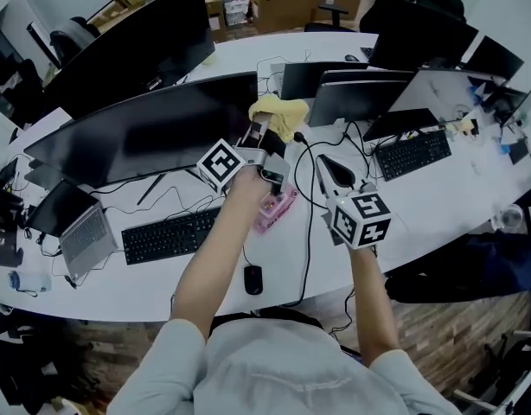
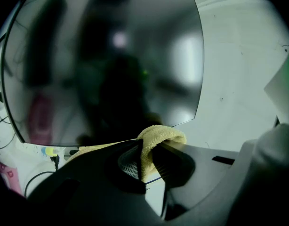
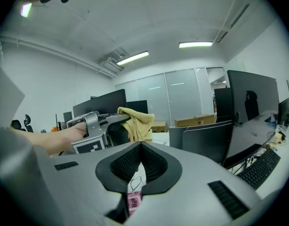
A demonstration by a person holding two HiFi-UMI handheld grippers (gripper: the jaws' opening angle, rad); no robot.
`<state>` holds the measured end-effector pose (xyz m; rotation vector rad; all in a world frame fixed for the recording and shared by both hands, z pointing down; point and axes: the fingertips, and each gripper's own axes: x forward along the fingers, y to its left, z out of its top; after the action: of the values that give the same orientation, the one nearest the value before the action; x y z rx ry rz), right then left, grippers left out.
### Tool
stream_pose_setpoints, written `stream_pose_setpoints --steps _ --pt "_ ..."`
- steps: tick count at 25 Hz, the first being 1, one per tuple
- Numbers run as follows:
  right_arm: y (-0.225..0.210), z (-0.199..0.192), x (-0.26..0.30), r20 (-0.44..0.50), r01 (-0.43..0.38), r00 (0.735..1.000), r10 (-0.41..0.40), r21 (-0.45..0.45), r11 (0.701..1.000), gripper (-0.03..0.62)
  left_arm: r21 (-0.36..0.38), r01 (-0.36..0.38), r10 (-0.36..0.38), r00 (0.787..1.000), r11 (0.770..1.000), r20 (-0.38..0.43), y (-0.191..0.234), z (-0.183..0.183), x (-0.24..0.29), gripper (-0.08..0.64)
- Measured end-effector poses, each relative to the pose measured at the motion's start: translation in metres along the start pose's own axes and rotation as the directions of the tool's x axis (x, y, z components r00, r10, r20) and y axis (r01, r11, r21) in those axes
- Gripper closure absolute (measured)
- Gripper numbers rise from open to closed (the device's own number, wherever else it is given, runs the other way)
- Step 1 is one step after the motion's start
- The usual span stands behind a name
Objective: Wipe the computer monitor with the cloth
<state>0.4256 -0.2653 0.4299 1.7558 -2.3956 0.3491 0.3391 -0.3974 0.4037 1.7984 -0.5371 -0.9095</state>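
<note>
Head view: left gripper [image 1: 267, 121] pinches the yellow cloth [image 1: 280, 111] at the monitor's [image 1: 144, 132] right edge, likely positioned for wiping. Right gripper [image 1: 323, 163] has its jaws closed on nothing and is held aside, apparently clear of the wipe.

Cloth [image 2: 163, 135]: yellow terry, nubby, matt. Monitor [image 2: 102, 65] screen: glossy, smooth, mirror-like. Left gripper [image 2: 147, 149]: matt dark plastic, ribbed pads [image 2: 129, 165]. Desk [image 1: 438, 206]: smooth white.

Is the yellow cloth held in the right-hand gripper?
No: the right gripper is closed with nothing between its jaws, while the yellow cloth is pinched in the left gripper.
</note>
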Motion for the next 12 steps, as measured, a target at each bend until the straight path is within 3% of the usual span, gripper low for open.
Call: stream_pose_setpoints --steps 7,12 --pt "-0.002 0.014 -0.015 0.041 0.018 0.999 -0.020 0.033 0.999 0.565 -0.005 0.026 -0.026 0.999 1.000 0.025 -0.039 0.008 0.013 0.518" --pt "-0.003 0.017 -0.020 0.032 0.037 0.999 -0.038 0.036 0.999 0.565 -0.005 0.117 -0.117 0.993 0.993 0.032 -0.084 0.017 0.027 0.518"
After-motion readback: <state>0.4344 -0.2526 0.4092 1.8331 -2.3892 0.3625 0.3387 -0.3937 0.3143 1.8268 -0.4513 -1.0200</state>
